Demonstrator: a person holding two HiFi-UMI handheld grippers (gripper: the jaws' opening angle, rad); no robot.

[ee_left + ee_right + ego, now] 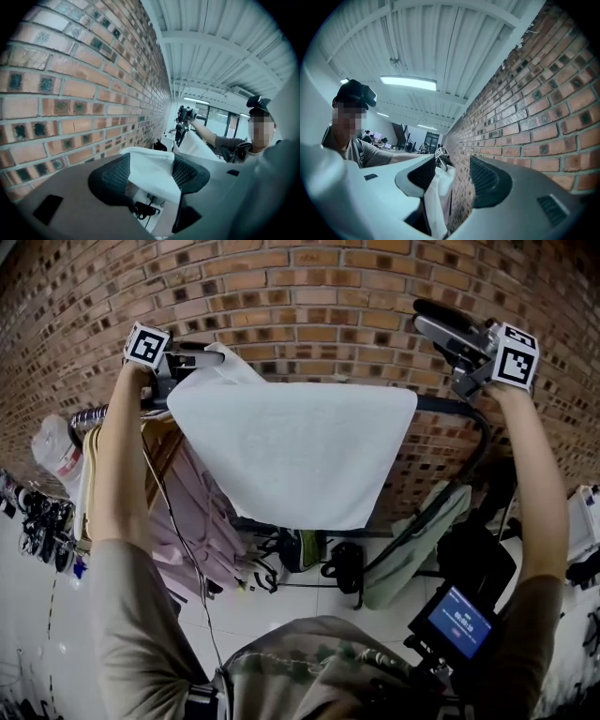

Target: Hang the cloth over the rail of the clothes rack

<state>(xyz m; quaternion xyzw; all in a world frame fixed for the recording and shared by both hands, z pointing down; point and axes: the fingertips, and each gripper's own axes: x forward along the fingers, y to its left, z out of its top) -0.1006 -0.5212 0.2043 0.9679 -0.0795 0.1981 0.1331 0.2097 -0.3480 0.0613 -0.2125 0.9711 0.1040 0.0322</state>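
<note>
A white cloth (291, 456) hangs draped over the dark rail (450, 404) of the clothes rack, in front of a brick wall. My left gripper (214, 356) is at the cloth's upper left corner and is shut on it. In the left gripper view the white fabric (154, 180) fills the gap in my left gripper (149, 165). My right gripper (429, 322) is raised above the rail's right end, open, a little apart from the cloth's right corner. In the right gripper view the cloth (438, 199) lies below my right gripper (452, 174), with nothing pinched in it.
The brick wall (328, 287) stands close behind the rail. Pink and beige garments (192, 521) hang on the rack's left part. A green bag (412, 540) and black bags (342, 563) are below. A device with a blue screen (459, 620) is at lower right.
</note>
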